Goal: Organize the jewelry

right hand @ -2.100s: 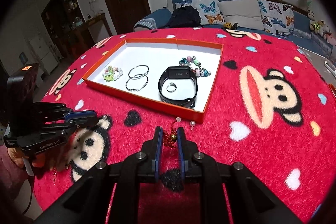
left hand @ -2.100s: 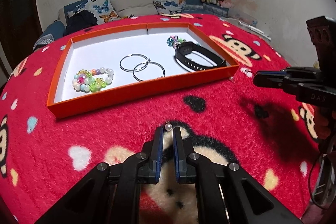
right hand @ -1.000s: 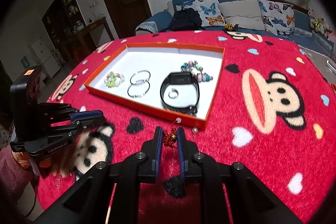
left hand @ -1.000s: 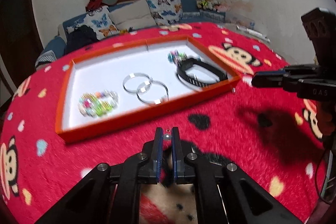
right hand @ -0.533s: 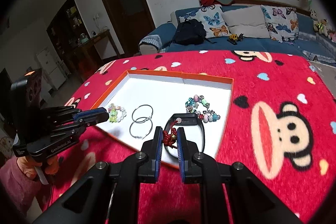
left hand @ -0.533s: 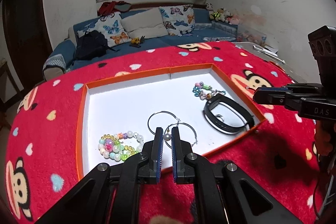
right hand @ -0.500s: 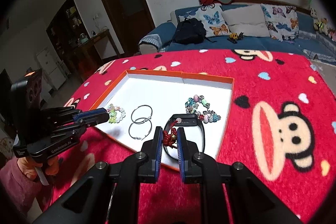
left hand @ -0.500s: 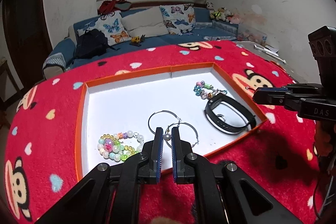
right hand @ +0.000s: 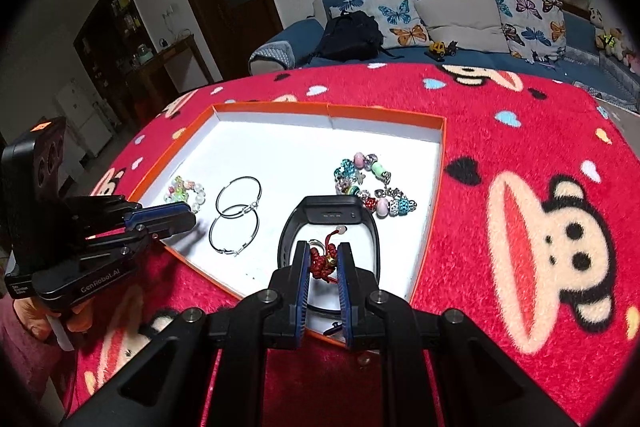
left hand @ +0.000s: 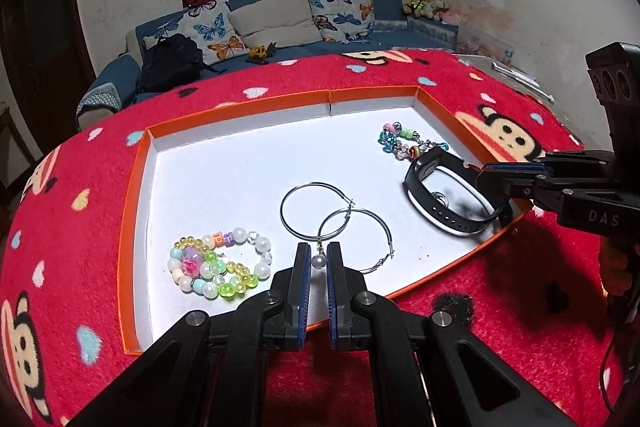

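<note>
Left-wrist view shows a small white pearl drop earring [left hand: 317, 261] clamped between the nearly shut jaws of the left gripper [left hand: 318, 269], hanging over the near edge of the shallow orange cardboard tray with a white floor [left hand: 132, 187]. A second ago that pearl was held low over the red monkey-print fleece blanket [left hand: 460, 83], short of the tray; now it sits above the tray floor, just near of the two silver hoop earrings [left hand: 334, 221] and right of the pastel plastic bead bracelet [left hand: 218, 263].

From the right wrist, the right gripper [right hand: 323, 265] is clenched on a red knotted cord charm with a small gold bell and a pale bead [right hand: 325, 259], and it too has come in from the blanket to hang over the black rubber wristband watch [right hand: 328, 223], with the multicoloured glass charm bracelet [right hand: 374, 183] just beyond.

Both pieces have thus crossed the rim and neither is set down yet. Judging by that, what remains is to lower and let go, ideally on bare white floor rather than on top of the hoops or the watch.
</note>
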Available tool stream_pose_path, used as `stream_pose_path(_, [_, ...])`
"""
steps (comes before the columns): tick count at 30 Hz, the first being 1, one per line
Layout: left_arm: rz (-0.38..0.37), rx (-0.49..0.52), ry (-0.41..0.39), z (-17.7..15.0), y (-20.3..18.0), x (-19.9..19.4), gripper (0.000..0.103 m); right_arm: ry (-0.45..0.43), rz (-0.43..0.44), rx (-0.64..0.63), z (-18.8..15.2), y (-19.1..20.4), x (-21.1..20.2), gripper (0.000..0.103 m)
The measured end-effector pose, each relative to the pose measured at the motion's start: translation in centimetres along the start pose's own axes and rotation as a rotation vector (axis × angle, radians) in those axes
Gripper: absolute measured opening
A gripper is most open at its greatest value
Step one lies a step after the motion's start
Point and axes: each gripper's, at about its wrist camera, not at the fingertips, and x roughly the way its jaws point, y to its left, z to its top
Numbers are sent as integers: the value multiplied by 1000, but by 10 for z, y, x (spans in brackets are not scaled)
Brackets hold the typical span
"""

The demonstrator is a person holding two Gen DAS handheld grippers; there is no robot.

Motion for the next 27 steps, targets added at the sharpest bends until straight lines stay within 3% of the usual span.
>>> stream_pose_path(15, [6, -24, 24, -2, 1, 0, 9, 27, -16, -12, -4, 3, 6, 16])
stream_pose_path(21, [6, -27, 24, -3, 1, -2, 10, 29, -29, -21, -5, 2, 6, 26])
stream_pose_path(27, [2, -35, 15, -3, 0, -10, 10, 15, -34, -37, -5, 6, -4, 26])
